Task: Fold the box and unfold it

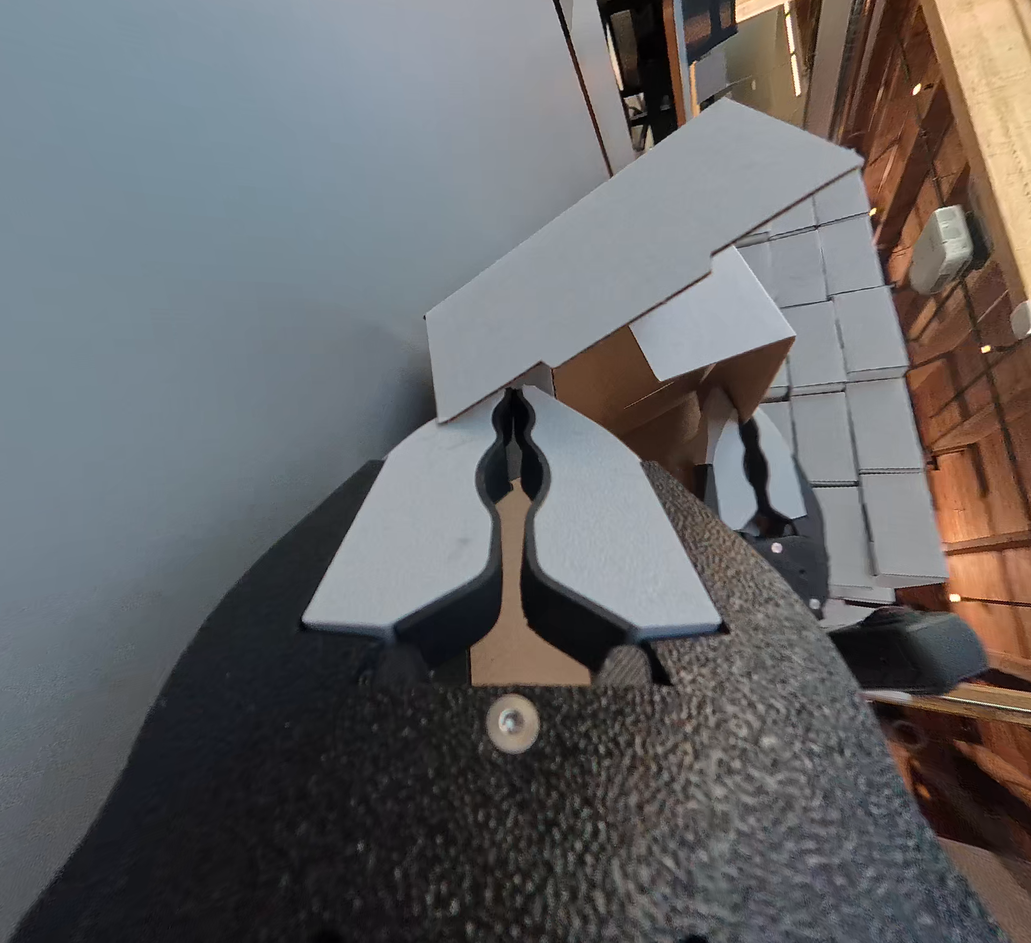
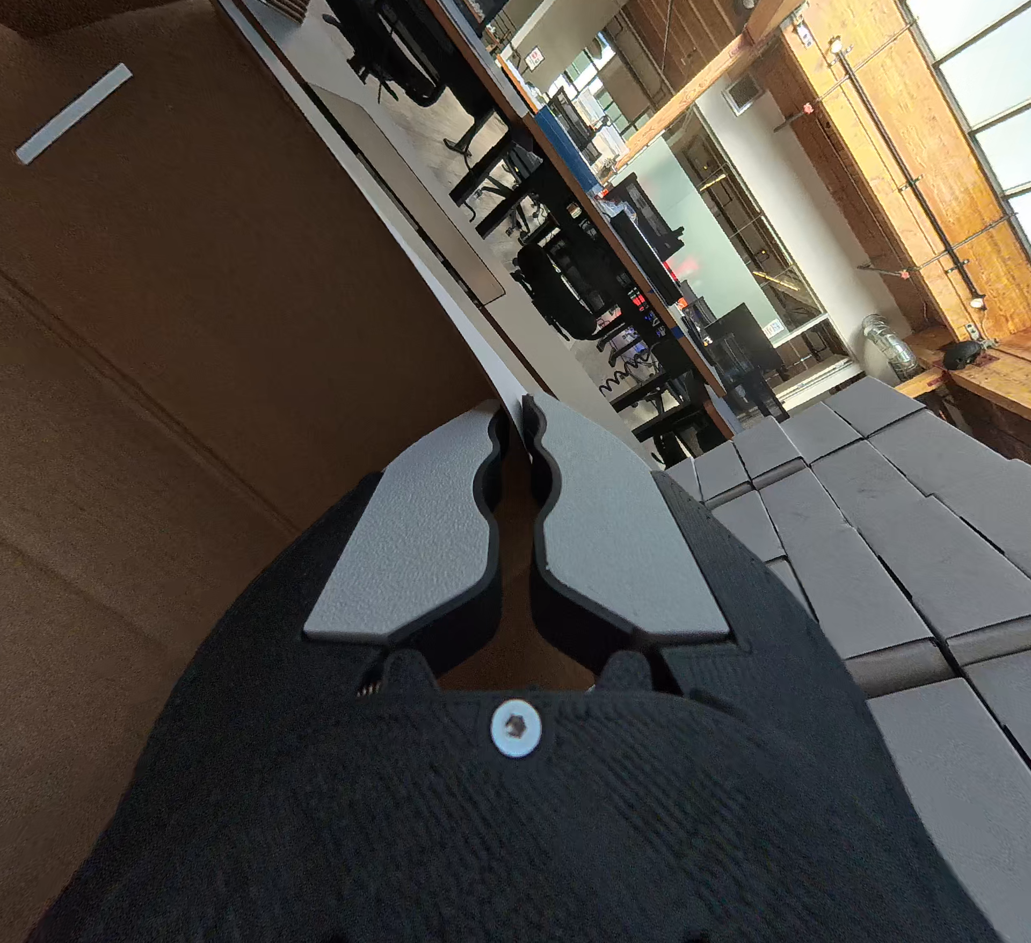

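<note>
A half-formed white box (image 1: 613, 269) with a brown inside hangs just ahead of the left gripper (image 1: 516, 403), whose fingers are closed on the lid's edge. The right gripper (image 2: 516, 414) pinches a side wall edge, fingers nearly together, brown board (image 2: 195, 302) spreading to its left. Finished boxes (image 2: 865, 553) are stacked to its right. If the hands pull unevenly, the thin edge may slip out or crease wrongly

white table (image 1: 223, 191) bears half-folded box (image 1: 641, 269); rows of folded white boxes (image 2: 870, 553) beside, apparently on it.
</note>
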Tool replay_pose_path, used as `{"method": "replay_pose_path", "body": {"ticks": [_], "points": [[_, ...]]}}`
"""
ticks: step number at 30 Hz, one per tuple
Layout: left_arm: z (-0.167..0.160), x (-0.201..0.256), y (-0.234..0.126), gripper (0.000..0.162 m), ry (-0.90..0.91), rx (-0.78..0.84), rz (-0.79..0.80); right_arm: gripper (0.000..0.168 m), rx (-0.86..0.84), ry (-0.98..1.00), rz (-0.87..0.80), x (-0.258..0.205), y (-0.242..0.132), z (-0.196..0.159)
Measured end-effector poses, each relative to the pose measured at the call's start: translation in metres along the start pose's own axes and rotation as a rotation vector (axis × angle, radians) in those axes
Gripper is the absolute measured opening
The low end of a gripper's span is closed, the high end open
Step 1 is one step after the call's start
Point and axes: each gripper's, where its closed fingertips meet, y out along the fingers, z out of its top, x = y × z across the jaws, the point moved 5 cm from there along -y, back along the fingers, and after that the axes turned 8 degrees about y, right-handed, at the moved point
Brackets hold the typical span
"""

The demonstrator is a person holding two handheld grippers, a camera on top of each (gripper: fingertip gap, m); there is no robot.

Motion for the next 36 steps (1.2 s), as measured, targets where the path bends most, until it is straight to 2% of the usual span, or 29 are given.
{"method": "replay_pose_path", "body": {"ticks": [2,4,10,14,17,25,27,31,34,36], "points": [[-0.003,0.003,0.003,0.0,0.193,-0.051,0.066,0.005,0.019,0.004,0.046,-0.003,-0.001,0.0],[-0.005,0.013,0.008,0.0,0.324,-0.111,0.074,0.005,0.026,-0.059,0.024,-0.003,-0.003,0.0],[-0.019,0.02,0.028,0.0,0.761,-0.234,0.249,0.005,0.025,-0.052,0.078,0.0,-0.006,0.001],[-0.032,0.026,0.038,0.0,1.159,-0.28,0.376,0.005,0.0,-0.024,0.144,0.006,-0.001,-0.003],[-0.04,0.029,0.045,0.0,1.387,-0.346,0.451,0.005,0.011,-0.058,0.174,0.007,0.001,-0.004],[-0.054,0.029,0.05,0.0,2.044,-0.384,0.606,0.005,0.066,-0.128,0.199,0.008,-0.002,-0.006],[-0.054,0.029,0.05,0.0,2.049,-0.379,0.605,0.005,0.071,-0.15,0.199,0.009,-0.003,-0.006],[-0.042,0.035,0.04,0.0,1.821,-0.276,0.494,0.004,0.077,-0.208,0.181,0.008,-0.008,-0.005],[-0.019,0.068,0.015,0.0,1.641,-0.005,0.32,0.004,0.093,-0.254,0.163,0.008,-0.012,-0.005],[0.008,0.09,-0.01,0.0,1.505,0.177,0.21,0.004,0.104,-0.288,0.148,0.007,-0.015,-0.005]]}}
